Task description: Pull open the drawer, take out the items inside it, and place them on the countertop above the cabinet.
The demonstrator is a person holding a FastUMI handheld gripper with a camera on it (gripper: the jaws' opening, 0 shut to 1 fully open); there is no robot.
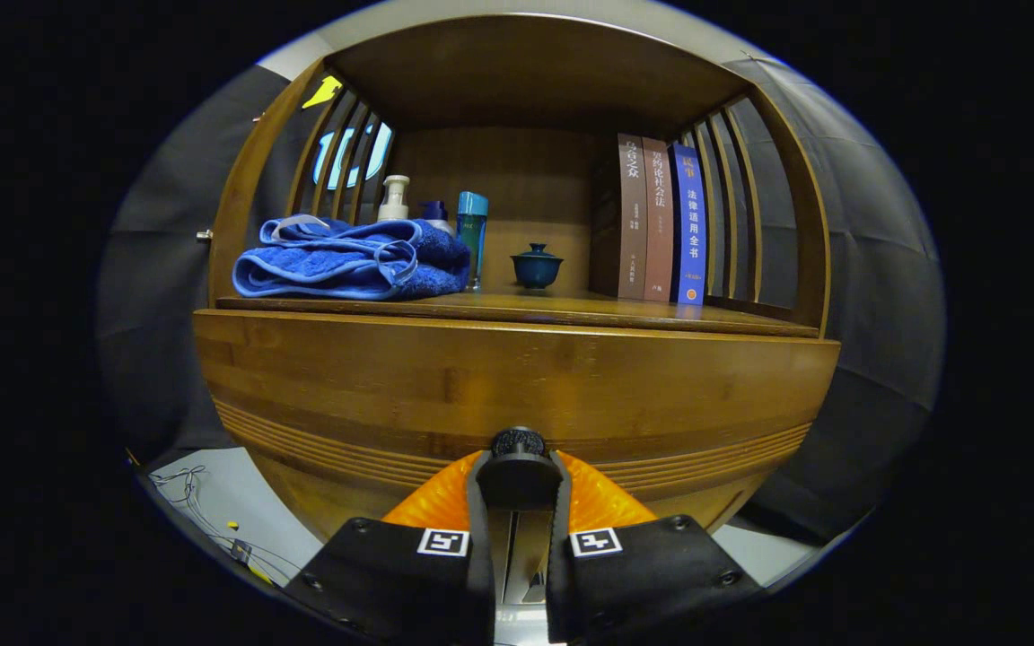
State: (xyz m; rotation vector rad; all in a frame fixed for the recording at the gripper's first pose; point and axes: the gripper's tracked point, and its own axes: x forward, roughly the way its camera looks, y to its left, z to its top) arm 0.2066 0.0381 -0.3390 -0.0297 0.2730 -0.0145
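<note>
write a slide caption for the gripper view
Hand-held gripper shut on the drawer knob, shelf items above.

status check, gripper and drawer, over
Gripper shut on the round dark drawer knob. Brown wooden drawer front looks closed, not pulled yet. Nothing blocking the pull.

Cabinet (517, 386) showing warm honey-brown wood with fine horizontal grooves banding the lower drawer front (517, 408); the round knob (518, 441) reading black between the tongs (518, 480). On the bench (589, 309), a folded towel (351, 260) showing deep blue with lighter blue edging, a pump bottle (393, 197) cream-white, a tall bottle (472, 235) teal, a lidded cup (536, 266) dark teal. Three books (661, 220) standing brown, reddish-brown and royal blue, their spines lettered pale.
</note>
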